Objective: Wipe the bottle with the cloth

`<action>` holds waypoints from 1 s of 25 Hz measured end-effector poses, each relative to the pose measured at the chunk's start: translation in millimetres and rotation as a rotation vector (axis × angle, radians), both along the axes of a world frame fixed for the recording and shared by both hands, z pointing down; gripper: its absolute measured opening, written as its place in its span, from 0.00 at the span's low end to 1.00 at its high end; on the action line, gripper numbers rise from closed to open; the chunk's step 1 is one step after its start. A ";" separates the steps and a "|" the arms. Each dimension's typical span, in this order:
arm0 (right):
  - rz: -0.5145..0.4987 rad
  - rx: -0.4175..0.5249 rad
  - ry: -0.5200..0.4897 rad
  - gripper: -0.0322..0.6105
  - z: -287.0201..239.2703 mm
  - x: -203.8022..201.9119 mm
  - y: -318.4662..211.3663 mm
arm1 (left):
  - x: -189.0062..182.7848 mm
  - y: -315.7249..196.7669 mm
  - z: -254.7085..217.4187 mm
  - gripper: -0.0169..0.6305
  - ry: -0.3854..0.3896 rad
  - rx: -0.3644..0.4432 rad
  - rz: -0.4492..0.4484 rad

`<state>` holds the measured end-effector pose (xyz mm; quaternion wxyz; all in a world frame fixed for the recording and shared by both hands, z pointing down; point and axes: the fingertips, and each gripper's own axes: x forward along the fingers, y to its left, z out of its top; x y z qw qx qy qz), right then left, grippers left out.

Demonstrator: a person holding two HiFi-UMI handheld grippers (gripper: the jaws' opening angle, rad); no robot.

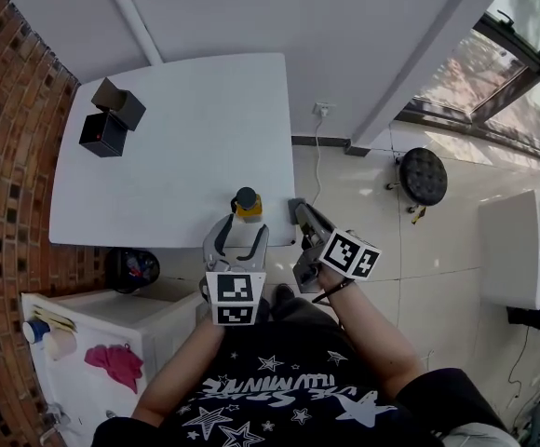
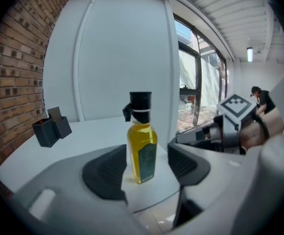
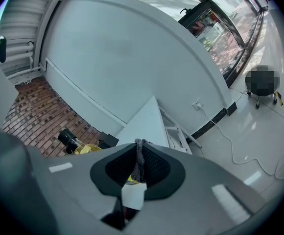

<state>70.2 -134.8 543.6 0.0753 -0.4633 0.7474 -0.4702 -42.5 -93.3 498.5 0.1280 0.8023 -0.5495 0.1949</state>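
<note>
I am looking down at the white table [image 1: 177,156], with both forearms reaching forward from the body to its near edge. The left forearm [image 1: 182,366] is running straight ahead, and the right forearm [image 1: 374,329] is angling in from the right side. I am pointing the left gripper [image 1: 244,223] forward and a little downward at the table's near edge, with its marker cube toward me. Its jaws are standing spread, one pad on each side of the bottle [image 2: 142,146] and neither pad pressing on the glass. The bottle is standing upright on the table just inside the edge, holding yellow liquid and wearing a black cap. I am holding the right gripper [image 1: 303,214] just beside it on the right, off the table's corner, aimed forward and tilted slightly down. Its jaws are pressed together, pinching a thin fold of grey cloth [image 3: 139,163], with a white tag hanging below the pads.
</note>
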 end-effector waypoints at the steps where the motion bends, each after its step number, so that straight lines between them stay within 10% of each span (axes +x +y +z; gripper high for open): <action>1: -0.003 0.002 -0.001 0.11 -0.6 0.7 1.0 | 2.3 -3.1 2.4 0.44 -0.010 -0.002 -0.020; 11: -0.038 -0.001 -0.006 0.11 -3.0 11.3 8.9 | -4.6 -32.7 20.2 0.55 -0.029 -0.031 -0.295; 25: -0.117 0.051 0.014 0.11 -16.6 9.7 -5.6 | -3.4 -35.2 27.0 0.42 -0.084 -0.041 -0.343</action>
